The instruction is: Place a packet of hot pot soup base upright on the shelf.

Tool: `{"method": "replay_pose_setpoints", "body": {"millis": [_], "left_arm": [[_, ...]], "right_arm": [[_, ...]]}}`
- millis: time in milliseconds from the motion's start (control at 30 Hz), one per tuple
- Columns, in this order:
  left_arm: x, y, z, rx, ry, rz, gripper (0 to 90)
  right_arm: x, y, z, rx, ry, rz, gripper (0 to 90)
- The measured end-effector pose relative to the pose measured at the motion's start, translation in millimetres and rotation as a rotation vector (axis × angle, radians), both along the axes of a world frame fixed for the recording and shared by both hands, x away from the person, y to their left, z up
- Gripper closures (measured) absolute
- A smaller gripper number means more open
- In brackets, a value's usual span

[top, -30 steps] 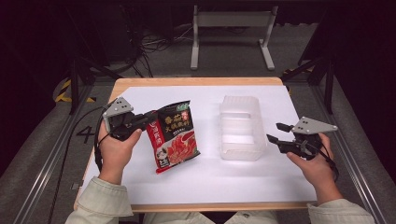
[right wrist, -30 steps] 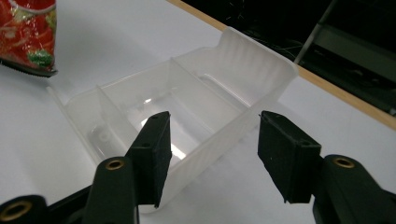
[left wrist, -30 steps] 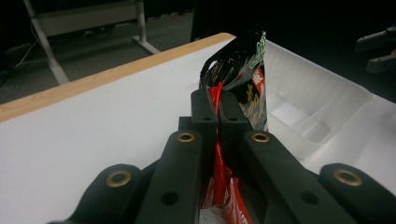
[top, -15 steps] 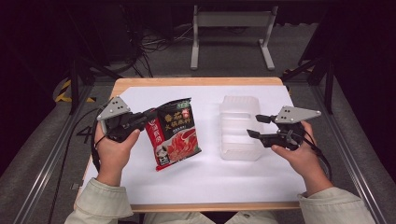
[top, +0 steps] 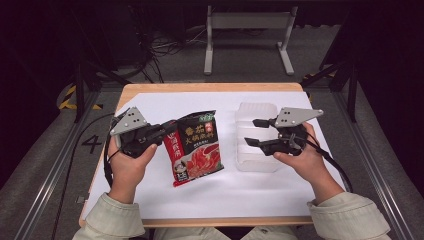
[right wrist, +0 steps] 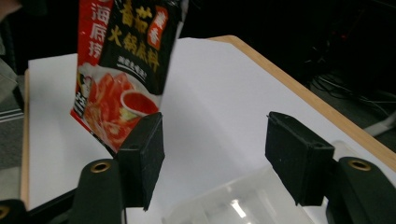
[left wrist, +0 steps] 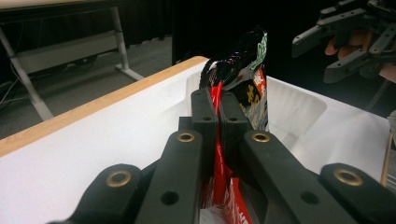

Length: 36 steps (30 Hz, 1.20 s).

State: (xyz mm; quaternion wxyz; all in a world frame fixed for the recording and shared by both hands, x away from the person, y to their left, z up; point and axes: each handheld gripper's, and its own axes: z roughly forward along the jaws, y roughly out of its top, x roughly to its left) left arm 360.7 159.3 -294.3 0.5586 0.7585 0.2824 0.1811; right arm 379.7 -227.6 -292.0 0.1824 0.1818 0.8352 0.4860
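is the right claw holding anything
No, in the right gripper view the right claw has its two pads wide apart with nothing between them, above the clear plastic container.

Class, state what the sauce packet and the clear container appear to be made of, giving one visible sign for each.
Sauce packet: probably glossy printed plastic film; it creases and reflects light. Clear container: probably thin translucent plastic; the white table shows through it.

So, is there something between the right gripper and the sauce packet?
Nothing visible. The right gripper, jaws just opening and empty, hovers over the clear container. Only bare white table separates it from the sauce packet, which the left gripper holds.
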Motion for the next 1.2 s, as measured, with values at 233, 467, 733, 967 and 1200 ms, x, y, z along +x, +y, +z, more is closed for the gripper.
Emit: {"method": "replay_pose_setpoints", "body": {"millis": [233, 467, 733, 967, 1200], "left_arm": [[-3.1, -2.8, -1.8, 0.008, -0.007, -0.012, 88.2], [-6.7, -7.0, -2.3, 0.004, -0.02, -0.04, 88.1], [-11.1, -12.6, -2.0, 0.008, -0.023, -0.075, 88.1], [-13.2, -22.7, -2.9, 0.018, -0.027, -0.106, 88.1], [-15.9, -26.5, -2.5, 0.013, -0.041, -0.143, 88.1]], "right_arm": [[5.5, 21.9, -2.7, 0.017, 0.025, 0.065, 35.7], [11.5, 38.5, -7.9, 0.035, 0.057, 0.107, 34.7], [13.2, 49.2, -14.3, 0.058, 0.073, 0.141, 34.2], [14.5, 57.9, -20.9, 0.058, 0.091, 0.165, 34.2], [15.3, 65.1, -26.1, 0.059, 0.107, 0.204, 34.2]]}}
